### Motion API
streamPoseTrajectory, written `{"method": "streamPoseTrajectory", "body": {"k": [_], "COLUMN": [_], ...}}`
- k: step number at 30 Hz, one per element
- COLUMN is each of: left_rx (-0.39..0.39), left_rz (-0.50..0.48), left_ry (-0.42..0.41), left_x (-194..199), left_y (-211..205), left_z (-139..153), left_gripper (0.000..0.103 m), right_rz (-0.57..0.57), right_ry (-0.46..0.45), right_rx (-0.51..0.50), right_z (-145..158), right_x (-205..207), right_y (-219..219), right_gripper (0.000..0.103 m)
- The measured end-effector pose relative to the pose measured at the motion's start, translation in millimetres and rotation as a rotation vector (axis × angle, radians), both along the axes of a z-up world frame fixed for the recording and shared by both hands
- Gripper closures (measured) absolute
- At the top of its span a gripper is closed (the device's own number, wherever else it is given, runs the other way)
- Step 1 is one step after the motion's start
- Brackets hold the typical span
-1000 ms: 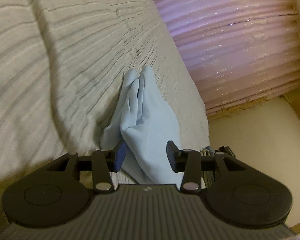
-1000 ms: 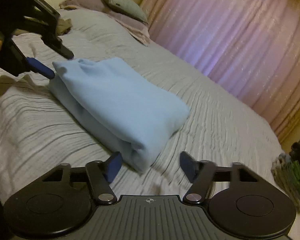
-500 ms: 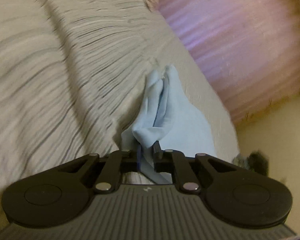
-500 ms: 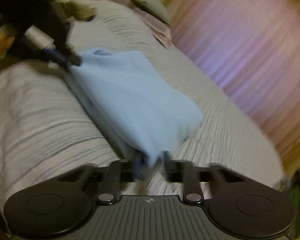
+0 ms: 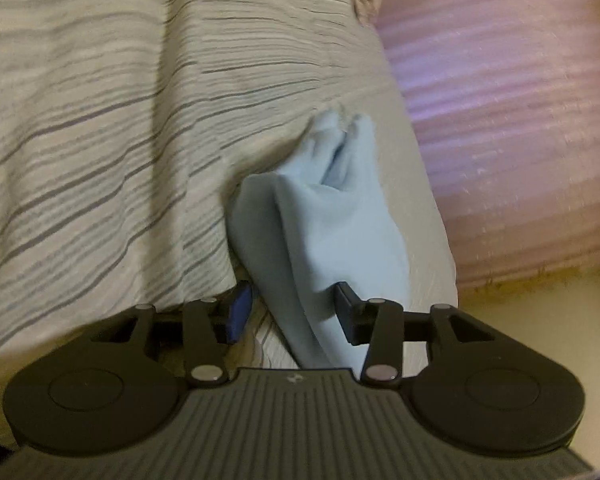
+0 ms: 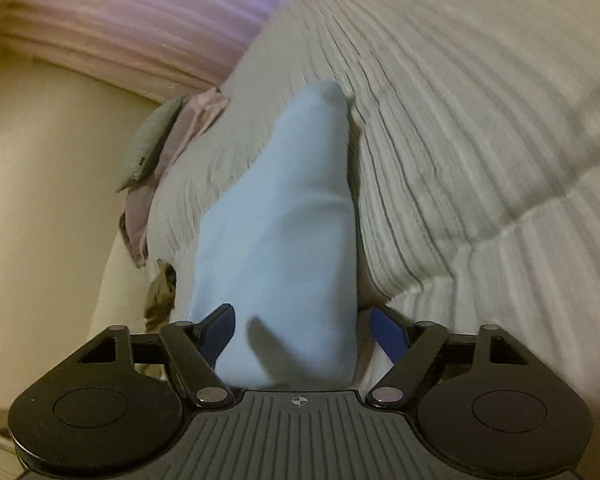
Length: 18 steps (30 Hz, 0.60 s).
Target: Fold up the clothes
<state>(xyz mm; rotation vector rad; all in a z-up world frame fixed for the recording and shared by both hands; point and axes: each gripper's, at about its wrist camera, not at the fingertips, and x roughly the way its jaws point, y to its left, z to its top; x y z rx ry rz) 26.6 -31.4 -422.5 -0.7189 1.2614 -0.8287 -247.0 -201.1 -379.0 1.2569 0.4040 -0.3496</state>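
A bed with a grey striped bedspread (image 5: 140, 128) fills both views, a pink curtain (image 5: 508, 128) behind it. On it lies the light blue folded garment (image 5: 332, 232), its long axis running straight away from each gripper's fingers — each gripper sits at one end of the bundle.

The left gripper (image 5: 288, 312) has just been opening: its fingers now stand apart, the blue-padded one clear of the cloth, the dark one seemingly just against its far flank, and the near corner of the garment lies between them unpinched. The right gripper (image 6: 300, 332) stands spread wider and has just been closing a little, with the garment's end between its fingers. The one on the view's left seems to touch the cloth; the other shows a gap, so I judge no grip.

The right view alone shows the pillows (image 6: 168, 148) at the bed's edge beyond the fingers; the left view alone shows the far end's layered edges.
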Motion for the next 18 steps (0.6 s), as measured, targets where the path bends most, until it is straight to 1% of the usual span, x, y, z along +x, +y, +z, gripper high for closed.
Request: {"method": "streamPoseTrajectory", "body": {"k": [1,2,3,4,6,9,10,13,14,15,16,17,18], "left_rx": [-0.002,-0.004,-0.011,-0.021,-0.044,-0.082,-0.095,-0.131,-0.136,-0.128,-0.119,-0.099,-0.079], "left_rz": [0.011,0.019,0.023,0.026,0.022,-0.016,-0.025,-0.019,-0.013,-0.01,-0.009,-0.014,-0.023], "left_ry": [0.002,0.006,0.01,0.015,0.023,0.011,0.002,-0.032,-0.046,-0.061,-0.076,-0.082,-0.071], "left_x": [2,4,6,9,16,27,31,55,63,73,83,91,96], "left_y": [-1,-3,-4,-5,-1,10,18,50,59,67,73,75,76], "left_z": [-2,-4,-5,-5,-3,7,12,27,30,32,33,31,26], "left_gripper": [0.064,0.064,0.068,0.076,0.089,0.092,0.092,0.092,0.092,0.092,0.092,0.092,0.091], "right_rz": [0.001,-0.002,-0.013,-0.025,-0.042,-0.021,-0.001,0.132,0.177,0.213,0.236,0.252,0.254], "right_ry": [-0.005,-0.008,-0.007,-0.009,-0.028,-0.037,-0.039,-0.04,-0.03,-0.01,0.018,0.033,0.025], "right_rx": [0.028,0.055,0.078,0.099,0.131,0.175,0.184,0.182,0.18,0.175,0.161,0.142,0.114], "right_z": [-4,-7,-7,-6,4,25,31,36,31,28,26,25,28], "right_x": [6,10,10,8,3,2,5,26,33,38,40,39,32], "right_y": [-5,-8,-9,-9,0,25,35,74,83,86,86,83,77], "right_gripper": [0.044,0.058,0.066,0.07,0.076,0.078,0.078,0.076,0.069,0.058,0.054,0.047,0.044]}}
